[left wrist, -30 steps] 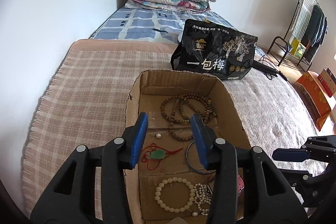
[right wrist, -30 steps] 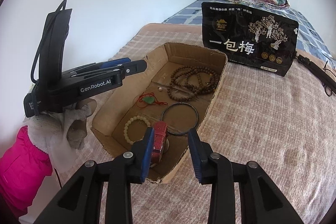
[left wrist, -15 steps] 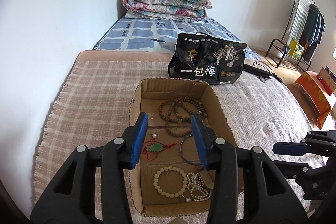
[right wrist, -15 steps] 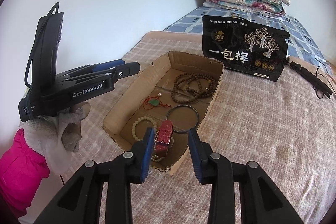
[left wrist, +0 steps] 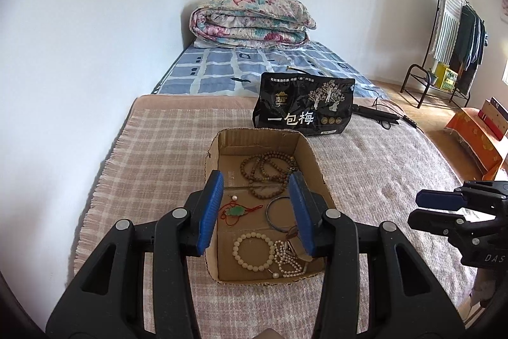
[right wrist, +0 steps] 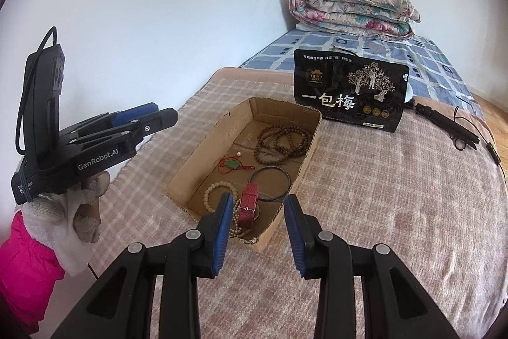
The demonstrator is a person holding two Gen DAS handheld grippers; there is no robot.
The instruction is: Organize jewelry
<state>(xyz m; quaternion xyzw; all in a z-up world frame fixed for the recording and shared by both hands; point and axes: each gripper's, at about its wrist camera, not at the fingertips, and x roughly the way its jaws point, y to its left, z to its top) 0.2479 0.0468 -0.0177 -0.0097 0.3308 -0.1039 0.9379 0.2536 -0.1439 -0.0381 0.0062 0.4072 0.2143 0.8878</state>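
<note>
A bed is seen in a white room, with a plaid blanket [right wrist: 365,180] spread over it, soft and a bit bumpy, so the cardboard box [right wrist: 203,162] on it could be tipped or slid if pushed. A folded flowery quilt [left wrist: 250,23] is kept at the far end, and a black bag [right wrist: 349,91] is stood just behind the box. All the jewelry is found inside the box. The long brown bead strand [right wrist: 282,143] is thought to be floppy and light, best taken at one loop. The thin dark bangle [right wrist: 270,183] is stiff and can be pinched on its rim. The cream bead bracelet [left wrist: 254,251] may roll. The red watch strap [right wrist: 249,205] is soft. The green pendant [left wrist: 235,211] on red cord is small and may break. The left gripper [left wrist: 258,213] and the right gripper [right wrist: 257,231] are held wide apart, with nothing in them.
</note>
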